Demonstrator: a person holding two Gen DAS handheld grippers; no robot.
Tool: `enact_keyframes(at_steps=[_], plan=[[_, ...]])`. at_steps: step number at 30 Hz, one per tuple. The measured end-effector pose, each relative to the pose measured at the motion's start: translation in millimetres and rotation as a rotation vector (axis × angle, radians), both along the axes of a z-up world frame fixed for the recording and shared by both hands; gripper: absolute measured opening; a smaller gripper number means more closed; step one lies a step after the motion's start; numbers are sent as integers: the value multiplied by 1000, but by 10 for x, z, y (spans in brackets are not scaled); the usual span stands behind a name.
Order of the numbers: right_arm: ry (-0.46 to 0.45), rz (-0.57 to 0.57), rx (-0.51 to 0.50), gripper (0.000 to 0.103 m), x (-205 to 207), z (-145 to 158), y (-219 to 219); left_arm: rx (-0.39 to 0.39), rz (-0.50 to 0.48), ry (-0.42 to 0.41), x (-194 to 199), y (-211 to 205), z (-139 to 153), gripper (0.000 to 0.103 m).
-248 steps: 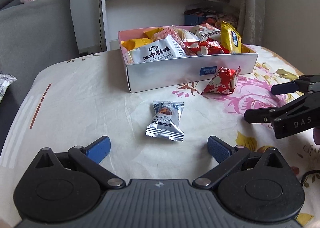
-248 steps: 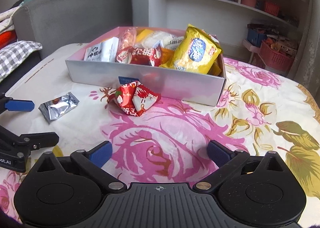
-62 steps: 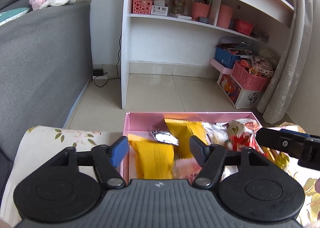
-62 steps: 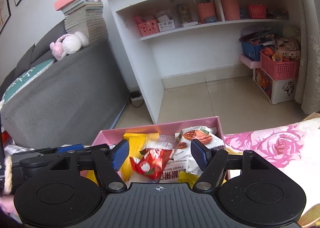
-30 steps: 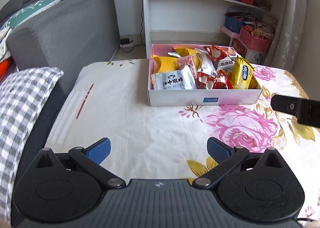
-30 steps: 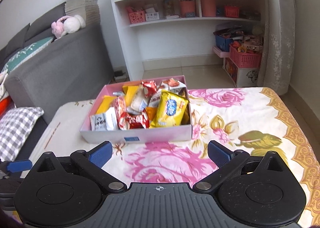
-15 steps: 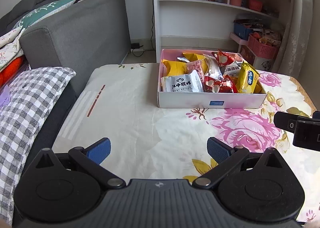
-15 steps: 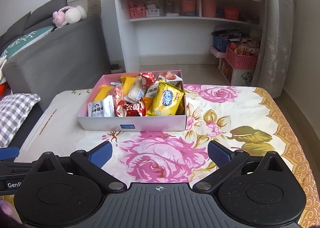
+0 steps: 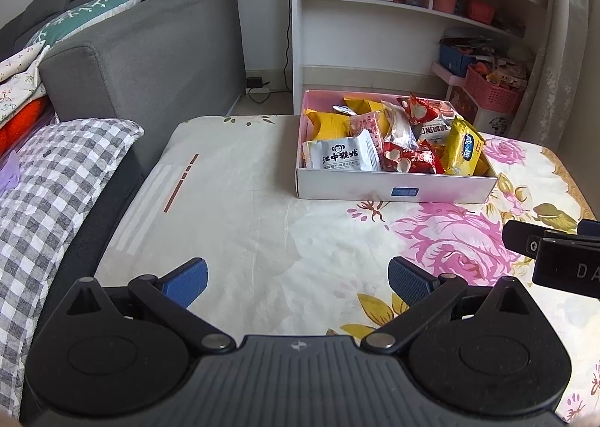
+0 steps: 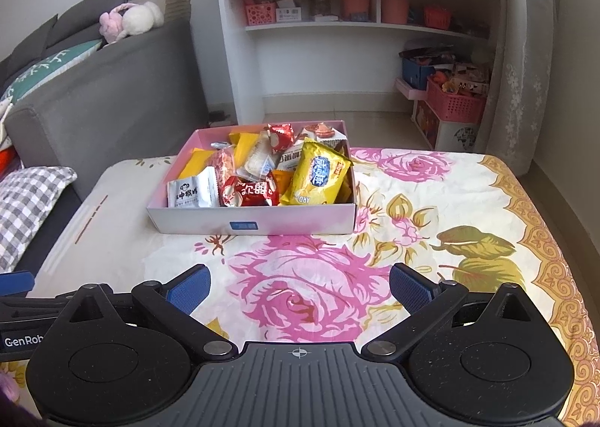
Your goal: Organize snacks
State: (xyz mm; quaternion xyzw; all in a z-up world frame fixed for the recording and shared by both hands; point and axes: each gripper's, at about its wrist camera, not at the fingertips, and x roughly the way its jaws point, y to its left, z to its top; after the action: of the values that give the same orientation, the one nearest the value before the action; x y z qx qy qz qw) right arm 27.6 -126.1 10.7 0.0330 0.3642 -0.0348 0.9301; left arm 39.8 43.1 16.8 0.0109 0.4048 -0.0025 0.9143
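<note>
A shallow pink and white box (image 9: 393, 190) (image 10: 255, 225) sits on the flowered cloth, filled with several snack packets. Among them are a white monkey-print packet (image 9: 339, 156) (image 10: 192, 194), a yellow bag (image 9: 463, 149) (image 10: 318, 174) and a red packet (image 9: 407, 161) (image 10: 249, 194). My left gripper (image 9: 296, 277) hangs open and empty well in front of the box. My right gripper (image 10: 298, 286) is open too, with nothing between its fingers. In the left wrist view the right gripper (image 9: 555, 250) shows at the right edge.
The flowered cloth (image 10: 431, 224) covers a low table. A grey sofa (image 9: 150, 48) with a checked pillow (image 9: 48, 179) stands to the left. Behind are a white shelf unit (image 10: 356, 26) and pink baskets (image 10: 455, 101) on the floor, with a curtain at the right.
Both grippers have drawn back and risen from the box over the last second, so it looks smaller. The silver and red packets that lay on the cloth now sit in the box.
</note>
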Motion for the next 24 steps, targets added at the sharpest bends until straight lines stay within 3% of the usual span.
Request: enact_keyframes(at_steps=[24], plan=[[5,3,-6,102,8,-10,20,-24,0,17,3,3,-9,103]])
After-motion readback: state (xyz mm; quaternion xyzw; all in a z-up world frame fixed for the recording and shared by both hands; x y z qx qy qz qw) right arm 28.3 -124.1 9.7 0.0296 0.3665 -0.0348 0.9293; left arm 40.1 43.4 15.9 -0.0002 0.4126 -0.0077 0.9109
